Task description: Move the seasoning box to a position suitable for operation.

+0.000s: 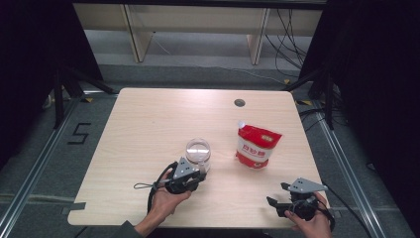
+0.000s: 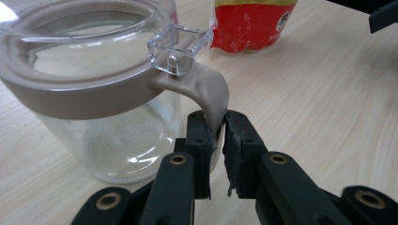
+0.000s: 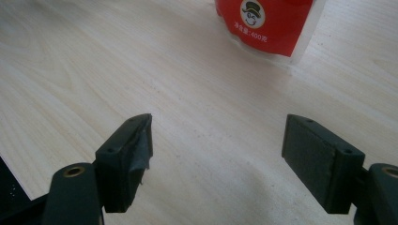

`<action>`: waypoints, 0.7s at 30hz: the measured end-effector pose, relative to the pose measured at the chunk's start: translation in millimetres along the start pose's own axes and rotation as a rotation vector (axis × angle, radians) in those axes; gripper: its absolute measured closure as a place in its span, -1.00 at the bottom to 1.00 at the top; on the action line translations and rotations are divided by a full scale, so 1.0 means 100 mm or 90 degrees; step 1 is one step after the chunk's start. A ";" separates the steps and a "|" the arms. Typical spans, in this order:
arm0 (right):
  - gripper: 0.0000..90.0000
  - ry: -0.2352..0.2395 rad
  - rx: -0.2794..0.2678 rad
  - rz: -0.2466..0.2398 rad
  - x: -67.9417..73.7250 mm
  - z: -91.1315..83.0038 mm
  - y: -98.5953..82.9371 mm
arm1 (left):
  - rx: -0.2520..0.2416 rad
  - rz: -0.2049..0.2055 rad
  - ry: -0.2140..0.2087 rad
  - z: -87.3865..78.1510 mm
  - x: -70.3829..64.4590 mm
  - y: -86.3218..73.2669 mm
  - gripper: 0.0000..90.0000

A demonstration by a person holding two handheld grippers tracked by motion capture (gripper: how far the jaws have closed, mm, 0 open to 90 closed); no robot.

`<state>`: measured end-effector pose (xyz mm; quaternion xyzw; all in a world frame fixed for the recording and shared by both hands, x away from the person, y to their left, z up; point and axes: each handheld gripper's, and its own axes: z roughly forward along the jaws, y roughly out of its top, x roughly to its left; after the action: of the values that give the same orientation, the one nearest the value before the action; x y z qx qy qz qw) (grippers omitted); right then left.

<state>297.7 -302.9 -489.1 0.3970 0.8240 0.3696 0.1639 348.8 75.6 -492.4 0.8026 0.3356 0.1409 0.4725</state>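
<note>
A clear glass jar with a taupe rim and a curved taupe handle stands upright near the table's middle. Its clear lid tab sits at the top of the handle. My left gripper is just in front of the jar, and in the left gripper view it is shut on the handle's lower end. To the jar's right stands a red and white pouch, which also shows behind it. Near the front right edge, my right gripper is open and holds nothing; it points towards the pouch.
The light wooden table has a round cable hole at the back right. Beyond the table are a grey floor and a pale bench frame. Dark curtains flank both sides.
</note>
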 end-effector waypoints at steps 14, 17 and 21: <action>-0.43 0.004 0.011 0.010 0.03 0.01 0.00 | 0.017 0.018 -0.031 -0.26 0.15 -0.12 0.70; -0.43 0.006 0.021 0.012 0.04 0.02 0.00 | 0.011 0.018 -0.025 -0.30 0.16 -0.15 0.68; -0.44 0.005 0.013 -0.013 0.02 0.03 0.00 | 0.012 0.018 -0.019 -0.35 0.18 -0.18 0.66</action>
<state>298.4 -299.8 -491.1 0.3883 0.8324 0.3614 0.1604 336.0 116.5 -491.2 0.8137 0.3186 0.1325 0.4677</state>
